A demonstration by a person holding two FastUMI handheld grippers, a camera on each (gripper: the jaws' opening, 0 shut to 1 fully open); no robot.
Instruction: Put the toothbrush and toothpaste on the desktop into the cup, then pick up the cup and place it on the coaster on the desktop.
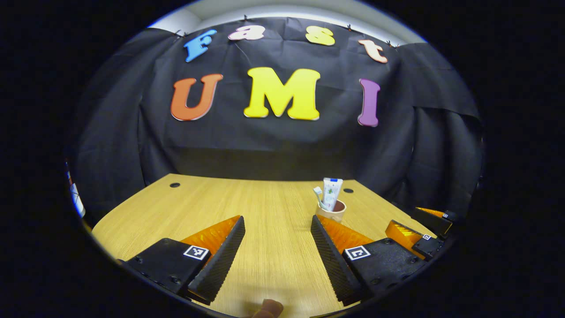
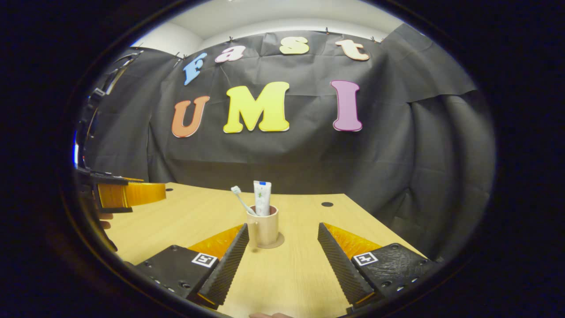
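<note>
in the left gripper view, the left gripper has its two fingers wide apart with nothing between them, over the wooden desktop. at about 1 o'clock from it stands the cup, with the toothbrush and the toothpaste standing up inside it. the right gripper shows at 3 o'clock, near the table's edge.

in the right gripper view, the right gripper is open too and holds nothing. the cup sits on the round coaster at 12 o'clock, just past the left finger's tip. the toothbrush leans toward 11 o'clock and the toothpaste stands straight. the left gripper is at 9 o'clock.
</note>
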